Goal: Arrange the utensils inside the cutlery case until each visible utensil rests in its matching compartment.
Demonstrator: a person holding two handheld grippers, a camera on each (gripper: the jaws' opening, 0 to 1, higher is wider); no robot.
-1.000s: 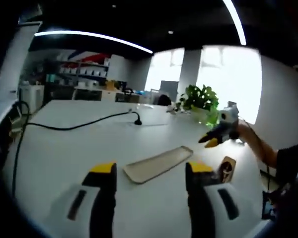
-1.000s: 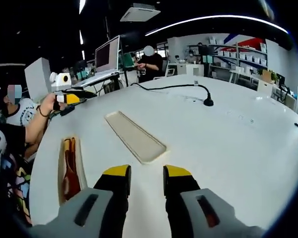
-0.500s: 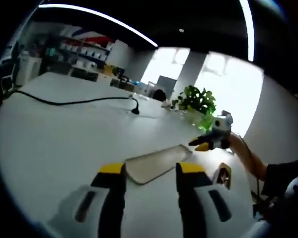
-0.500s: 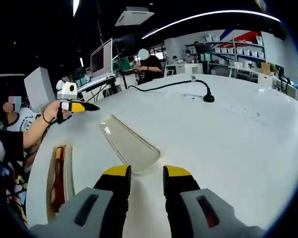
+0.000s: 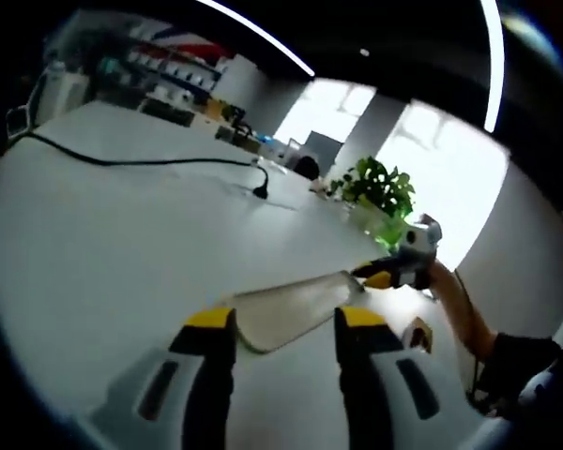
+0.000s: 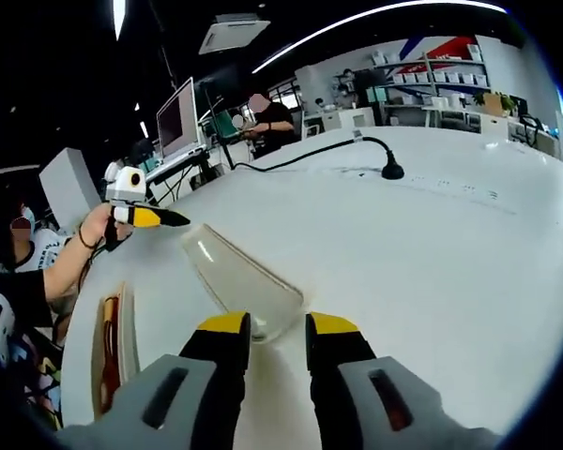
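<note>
A long translucent lid (image 5: 291, 305) lies on the white table (image 5: 122, 244). Its near end sits between the jaws of my left gripper (image 5: 283, 321), which is open. My right gripper (image 5: 387, 274), held in a hand, points at the lid's far end. In the right gripper view the lid (image 6: 239, 277) looks tipped, and its near end meets the narrow gap of my right gripper (image 6: 277, 325). The left gripper (image 6: 150, 217) hovers at its far end. A wooden cutlery case (image 6: 122, 328) holding reddish-brown utensils lies to the left, also seen as the case (image 5: 420, 335).
A black cable with a plug (image 6: 391, 172) crosses the far table; the same plug (image 5: 259, 192) shows in the left gripper view. A potted plant (image 5: 380, 187) stands by the window. A monitor (image 6: 176, 120) and seated people are beyond the table's edge.
Both cameras have dropped lower and closer to the lid. The left jaws have narrowed. Each gripper's tip now sits nearer its end of the lid.
</note>
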